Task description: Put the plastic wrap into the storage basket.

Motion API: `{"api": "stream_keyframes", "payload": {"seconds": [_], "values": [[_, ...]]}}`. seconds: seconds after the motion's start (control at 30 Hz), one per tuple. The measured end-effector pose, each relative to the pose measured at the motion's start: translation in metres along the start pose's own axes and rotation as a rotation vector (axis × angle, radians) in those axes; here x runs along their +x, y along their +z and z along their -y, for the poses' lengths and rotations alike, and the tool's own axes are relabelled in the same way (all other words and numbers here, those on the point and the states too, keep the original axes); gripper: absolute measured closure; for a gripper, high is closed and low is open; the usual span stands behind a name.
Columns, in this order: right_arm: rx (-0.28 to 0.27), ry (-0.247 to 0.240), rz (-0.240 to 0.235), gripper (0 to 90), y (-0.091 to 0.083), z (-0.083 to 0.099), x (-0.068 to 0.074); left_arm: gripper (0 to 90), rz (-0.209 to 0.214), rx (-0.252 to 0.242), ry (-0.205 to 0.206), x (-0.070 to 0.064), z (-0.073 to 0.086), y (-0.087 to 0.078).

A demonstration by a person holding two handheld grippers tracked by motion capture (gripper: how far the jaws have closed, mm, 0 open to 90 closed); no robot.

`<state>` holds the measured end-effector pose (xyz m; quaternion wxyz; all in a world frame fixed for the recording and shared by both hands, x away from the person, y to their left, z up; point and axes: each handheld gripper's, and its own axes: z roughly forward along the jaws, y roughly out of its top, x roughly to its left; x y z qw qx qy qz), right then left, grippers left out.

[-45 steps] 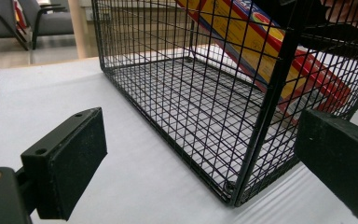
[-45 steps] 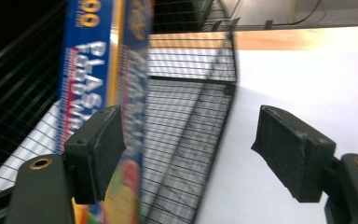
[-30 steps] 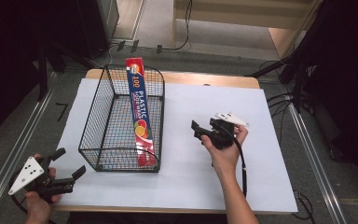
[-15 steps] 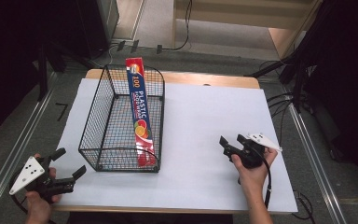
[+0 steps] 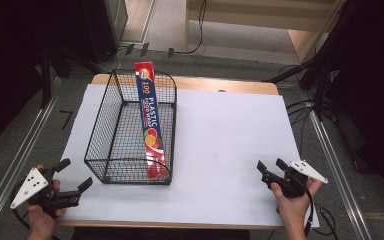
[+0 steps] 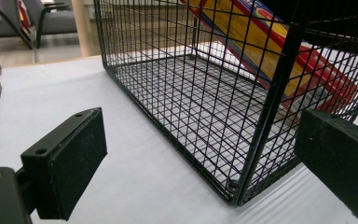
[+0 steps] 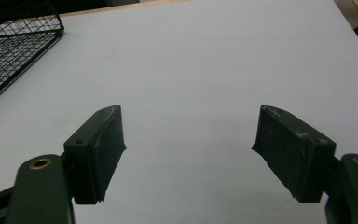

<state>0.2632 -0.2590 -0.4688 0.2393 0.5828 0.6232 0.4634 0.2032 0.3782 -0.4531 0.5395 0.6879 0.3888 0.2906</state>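
- Change since a second ago: my right gripper (image 5: 269, 172) has come back from mid-table, near the basket's right side, to the near right corner. The left gripper (image 5: 74, 183) has kept its place at the near left corner, and the box has not shifted.
- Plastic wrap box (image 5: 150, 121): long, red with a blue face, printed "100 PLASTIC" with fruit pictures. It lies inside the wire basket along its right wall, tilted: the near end is down on the mesh floor by the near right corner, while the far end rides up and over the far rim. I judge it leans so because it is longer than the basket floor.
- Wire basket (image 5: 101, 134): black mesh, open top, standing left of centre on the white table cover (image 5: 230, 130).
- Right gripper: jaws wide apart with nothing between them; in the right gripper view I see bare white cover ahead and a corner of the basket (image 7: 14, 42) at the far left. Well apart from the box; I read this as a withdrawn, resting pose.
- Left gripper: jaws wide and empty, low over the cover, facing the basket's near corner post (image 6: 261, 135) just beyond them. The box (image 6: 279, 60) shows through the mesh. Near the basket, not touching it.
- Surroundings: wooden table edge (image 5: 220, 85) at the far side, floor cables (image 5: 200, 30) beyond.
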Motion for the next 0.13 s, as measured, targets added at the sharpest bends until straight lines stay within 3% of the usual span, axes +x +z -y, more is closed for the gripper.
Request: {"api": "stream_keyframes", "payload": {"seconds": [0.13], "values": [[0.009, 0.029, 0.007, 26.1, 0.0005, 0.0049, -0.0074, 2.6, 0.001, 0.002, 0.002, 0.0001, -0.0001, 0.0]]}}
